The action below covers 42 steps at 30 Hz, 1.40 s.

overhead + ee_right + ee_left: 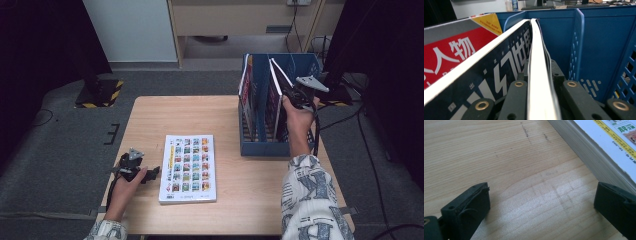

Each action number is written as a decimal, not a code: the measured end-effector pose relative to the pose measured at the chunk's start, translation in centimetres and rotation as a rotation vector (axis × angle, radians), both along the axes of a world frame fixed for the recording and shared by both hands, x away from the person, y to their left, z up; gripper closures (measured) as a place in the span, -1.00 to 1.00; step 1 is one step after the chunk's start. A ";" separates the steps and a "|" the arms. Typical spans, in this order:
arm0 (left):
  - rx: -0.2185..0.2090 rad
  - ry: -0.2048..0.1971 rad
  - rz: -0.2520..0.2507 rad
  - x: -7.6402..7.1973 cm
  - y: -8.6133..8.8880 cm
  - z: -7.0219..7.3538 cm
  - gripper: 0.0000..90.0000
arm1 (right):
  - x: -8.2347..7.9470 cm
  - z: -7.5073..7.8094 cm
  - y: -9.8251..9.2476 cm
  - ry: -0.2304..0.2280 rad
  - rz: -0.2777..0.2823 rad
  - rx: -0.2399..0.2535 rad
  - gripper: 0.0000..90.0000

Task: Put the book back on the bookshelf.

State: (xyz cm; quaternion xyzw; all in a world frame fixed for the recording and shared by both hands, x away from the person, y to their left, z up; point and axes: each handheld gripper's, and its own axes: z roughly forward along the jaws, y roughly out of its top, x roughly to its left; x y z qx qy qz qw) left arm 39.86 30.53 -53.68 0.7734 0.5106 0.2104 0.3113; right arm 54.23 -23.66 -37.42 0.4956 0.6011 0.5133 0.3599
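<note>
Sleeves (309,200): white, dark block print. Each gripper (150,173) black, brass-ringed screws, grey three-cornered plate (312,83) on top, black cable trailing.

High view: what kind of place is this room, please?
Probably a lab or office set up for recording: a wooden table on grey carpet, a blue file rack holding books, and stand bases with hazard-striped tape on the floor.

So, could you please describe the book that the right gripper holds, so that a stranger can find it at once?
Start at the blue plastic file rack on the right side of the light wooden table. The dark-covered book with large white characters stands in its middle slot, clamped at the top edge by the right gripper. Its neighbour, the red-covered book, stands one slot further left and untouched.
</note>
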 end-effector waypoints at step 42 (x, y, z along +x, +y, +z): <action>0.000 -0.003 0.004 0.0 -0.2 0.0 -1.00 | -0.1 -0.3 0.3 -0.051 -0.101 -0.098 0.86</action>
